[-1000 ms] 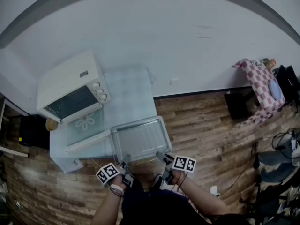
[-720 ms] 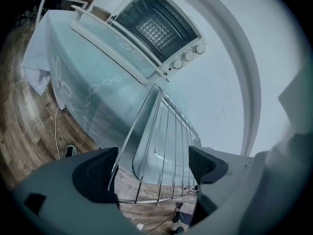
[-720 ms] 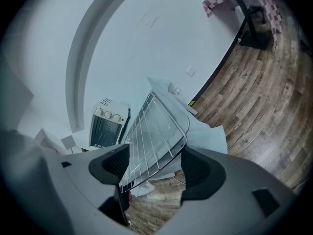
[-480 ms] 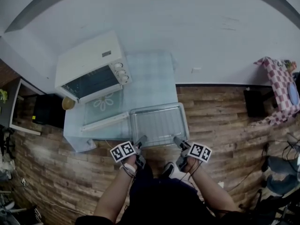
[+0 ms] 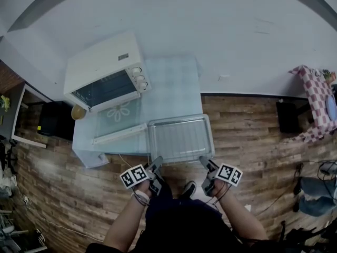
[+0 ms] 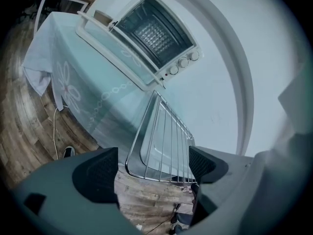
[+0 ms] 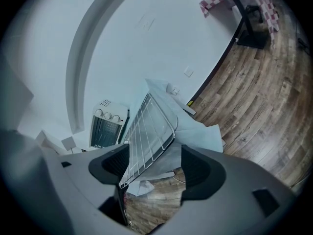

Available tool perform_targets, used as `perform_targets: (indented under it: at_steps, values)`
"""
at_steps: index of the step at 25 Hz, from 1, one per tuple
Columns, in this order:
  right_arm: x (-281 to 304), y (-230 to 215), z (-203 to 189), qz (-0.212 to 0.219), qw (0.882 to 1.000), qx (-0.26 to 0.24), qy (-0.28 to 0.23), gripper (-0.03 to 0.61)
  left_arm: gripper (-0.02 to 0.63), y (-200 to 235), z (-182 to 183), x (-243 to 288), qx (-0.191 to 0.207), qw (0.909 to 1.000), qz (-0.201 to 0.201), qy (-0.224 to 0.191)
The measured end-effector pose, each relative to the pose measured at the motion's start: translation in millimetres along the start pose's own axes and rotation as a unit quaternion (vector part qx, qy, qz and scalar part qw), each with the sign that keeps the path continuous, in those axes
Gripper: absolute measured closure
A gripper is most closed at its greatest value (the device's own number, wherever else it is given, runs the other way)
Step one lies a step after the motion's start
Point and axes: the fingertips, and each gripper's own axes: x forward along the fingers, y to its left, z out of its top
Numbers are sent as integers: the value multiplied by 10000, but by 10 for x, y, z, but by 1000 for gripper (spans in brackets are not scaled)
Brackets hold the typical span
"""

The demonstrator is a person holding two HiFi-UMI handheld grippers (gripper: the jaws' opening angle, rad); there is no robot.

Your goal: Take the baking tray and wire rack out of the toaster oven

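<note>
Two grippers, one per hand. Left gripper (image 6: pixel 154 168): jaws spread wide, nothing between the pads. Right gripper (image 7: pixel 154 165): jaws also apart, gripping nothing; near corner of the rack showed in the gap, close to one pad.

Just beyond both: one wire rack (image 5: pixel 180 140) lying on one baking tray (image 5: pixel 211 141), both outside the oven, at the near edge of the cloth-covered table (image 5: pixel 174 83).

Farther back on the table, one toaster oven (image 5: pixel 102 62), three knobs (image 5: pixel 139 79), its door (image 5: pixel 118 121) dropped open.

Spread tool (image 7: pixel 154 166) faces wire rack (image 7: pixel 146 126).
</note>
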Motion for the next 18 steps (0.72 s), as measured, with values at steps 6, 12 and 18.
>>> perform_targets:
  at_steps: [6,12,18]
  values:
    - [-483,36,569,-418,9916,-813,-912,280,181,-69,476,-515,611,9957,260,-644]
    - [-878,958,1261,229,9571,-2115,-1969,468,264,-945,1135,-995,2760,9491,23,-1515]
    - [-1116,2210,1297,913,8808,-3953,-2442,573,567,-2206,1187,-1253,4405,8684,-665,-2178]
